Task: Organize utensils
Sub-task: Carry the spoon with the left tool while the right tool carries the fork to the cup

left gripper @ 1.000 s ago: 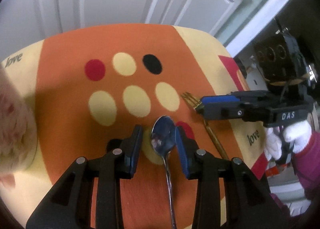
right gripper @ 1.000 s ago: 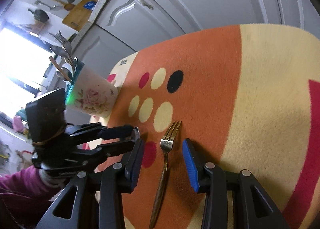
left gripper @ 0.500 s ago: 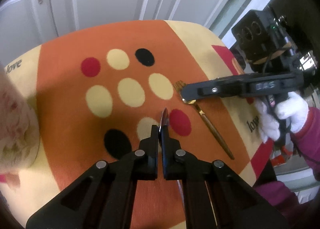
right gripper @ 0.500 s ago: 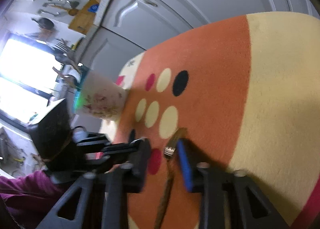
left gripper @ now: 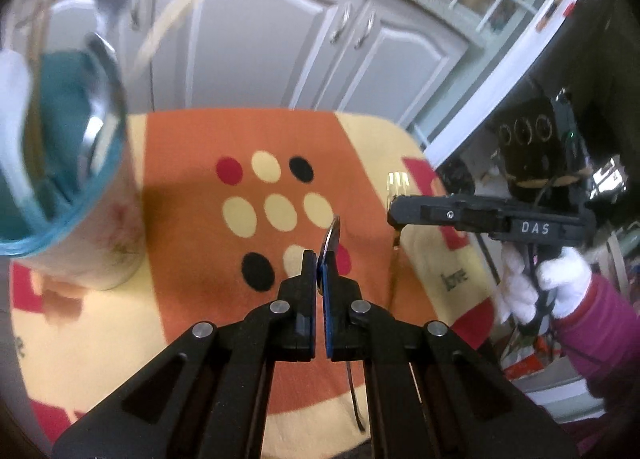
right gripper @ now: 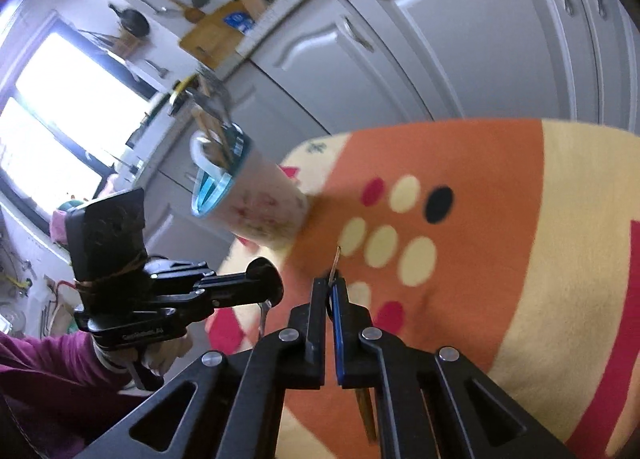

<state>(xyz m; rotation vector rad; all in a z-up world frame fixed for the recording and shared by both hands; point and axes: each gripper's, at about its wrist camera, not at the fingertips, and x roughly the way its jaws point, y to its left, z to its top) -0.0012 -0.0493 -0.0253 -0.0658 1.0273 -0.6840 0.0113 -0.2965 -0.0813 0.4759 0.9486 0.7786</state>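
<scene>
Step in hand, as judged: both utensils to be carried to cup and dropped in.

- Left gripper (left gripper: 320, 259) pressed together on spoon (left gripper: 333, 233); bowl seen edge-on above fingertips, handle hangs below.
- Right gripper (right gripper: 330, 291) pinched on fork (right gripper: 335, 265); tines ahead of tips, golden handle trails under.
- Cup (left gripper: 76, 187) to left of left gripper, already crowded; handles should be tilted down first, free gap chosen.
- Both grippers pitched downward over mat (left gripper: 192, 219), wrists apart.

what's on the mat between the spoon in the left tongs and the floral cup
Nothing: in the left wrist view, only bare dotted mat lies between spoon and cup.
</scene>
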